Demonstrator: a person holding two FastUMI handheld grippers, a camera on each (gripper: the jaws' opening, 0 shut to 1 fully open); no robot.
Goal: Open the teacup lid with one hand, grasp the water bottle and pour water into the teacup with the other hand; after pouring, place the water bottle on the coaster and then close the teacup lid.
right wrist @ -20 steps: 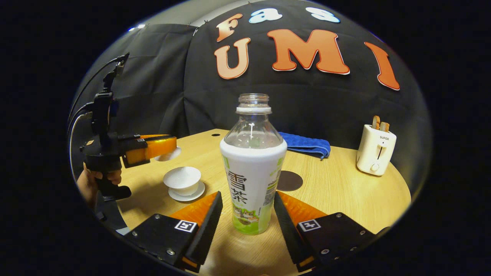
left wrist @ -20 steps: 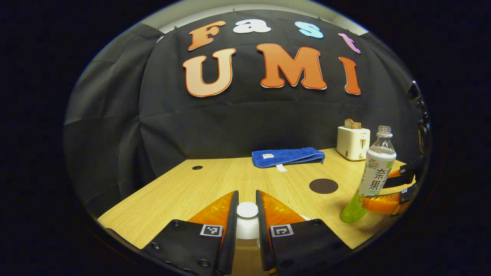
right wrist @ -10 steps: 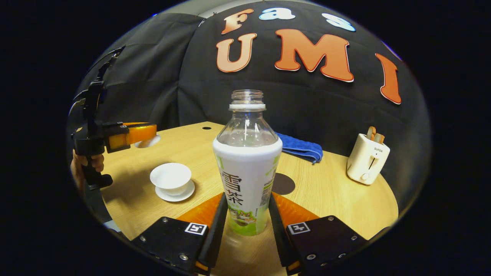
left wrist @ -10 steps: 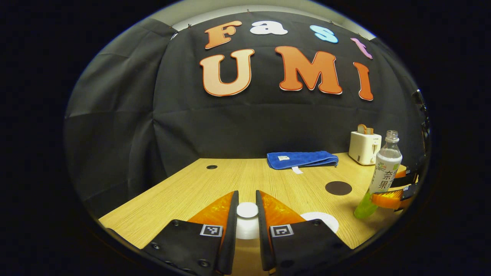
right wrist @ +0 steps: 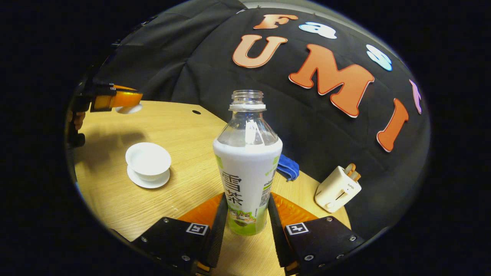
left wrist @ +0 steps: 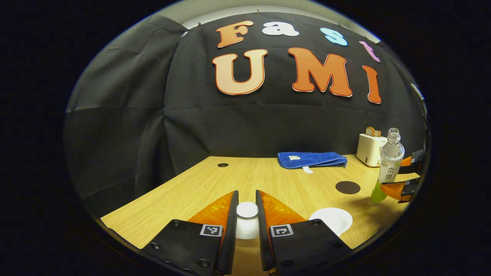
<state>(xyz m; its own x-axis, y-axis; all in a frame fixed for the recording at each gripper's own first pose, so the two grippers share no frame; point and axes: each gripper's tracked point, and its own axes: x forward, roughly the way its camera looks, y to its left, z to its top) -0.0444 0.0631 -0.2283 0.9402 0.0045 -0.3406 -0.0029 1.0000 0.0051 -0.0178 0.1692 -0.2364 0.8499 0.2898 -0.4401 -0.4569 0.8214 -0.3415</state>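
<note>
Lid (left wrist: 247, 210) pinched by its knob in my left hand-held gripper (left wrist: 247, 214), both fingers pressed on it, held up off the bench (left wrist: 230, 180) and off to the side so the teacup (right wrist: 148, 161) mouth is clear for pouring. Teacup sits open on its saucer (right wrist: 148, 180) on the bench, apart from the bottle. My right hand-held gripper (right wrist: 245, 214) clamps the water bottle (right wrist: 247, 165) low on the labelled body, fingers touching both sides; cap off, neck open. Grip sits low, I'd guess so the neck end is free to swing over the cup. The horizon slants in the right gripper view; I judge the bottle lifted and carried toward the cup, no water leaving yet. Coaster (left wrist: 347, 187) lies bare between towel (left wrist: 311, 159) and bottle, ready for set-down. Toaster (right wrist: 337, 188) at the back, out of the way. Next: bring neck above cup, tilt slowly.
</note>
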